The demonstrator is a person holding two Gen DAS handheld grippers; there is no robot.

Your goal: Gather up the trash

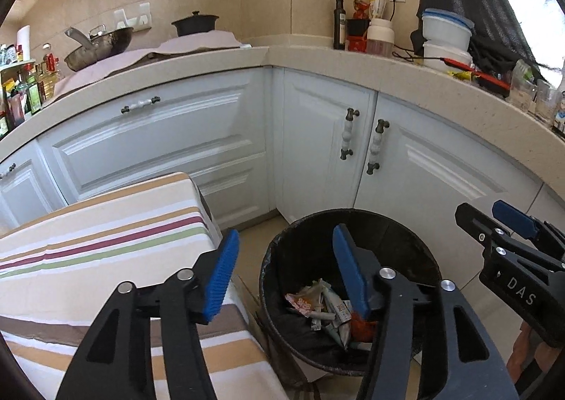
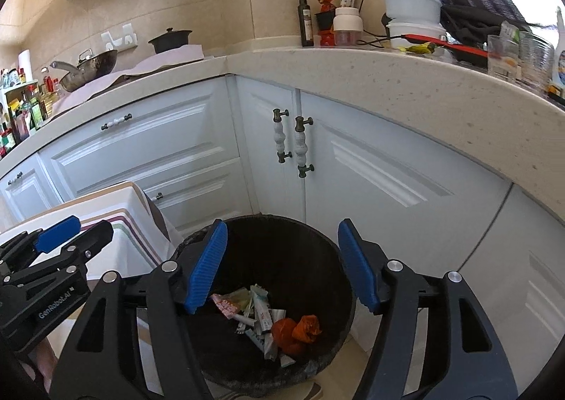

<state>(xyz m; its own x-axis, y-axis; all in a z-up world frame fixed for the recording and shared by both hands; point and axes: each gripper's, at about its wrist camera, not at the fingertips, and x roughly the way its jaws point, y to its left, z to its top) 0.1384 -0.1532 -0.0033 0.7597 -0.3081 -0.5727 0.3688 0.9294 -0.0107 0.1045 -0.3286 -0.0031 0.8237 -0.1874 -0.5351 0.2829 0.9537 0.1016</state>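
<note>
- The left claw (image 1: 284, 276) is seen spread, with nothing between its blue pads; it hangs over the near-left rim of the black bin (image 1: 279, 251), half above the striped cloth (image 1: 106, 234) of the desk. Anything let go from there is judged likely to land on the cloth or the floor rather than in the bin.
- The right claw (image 2: 279, 267) is likewise seen spread and empty, held above the mouth of the bin (image 2: 348, 280).
- The trash (image 2: 261, 315), a heap of crumpled wrappers with an orange wad (image 2: 300, 329) beside it, is seen lying at the bottom of the bin, so this load is judged delivered.
- The two claws are held close together; a knock between them is risked if either is swung sideways.
- The bin is stood just beside the draped desk and near the white cabinet doors (image 2: 388, 188). It could be tipped or shoved if a claw is lowered onto its rim, and the heap would be spilled.
- The hanging cloth edge could be snagged by the left claw on withdrawal, and the cloth dragged off.
- Whether more trash is left elsewhere cannot be told from these views.
</note>
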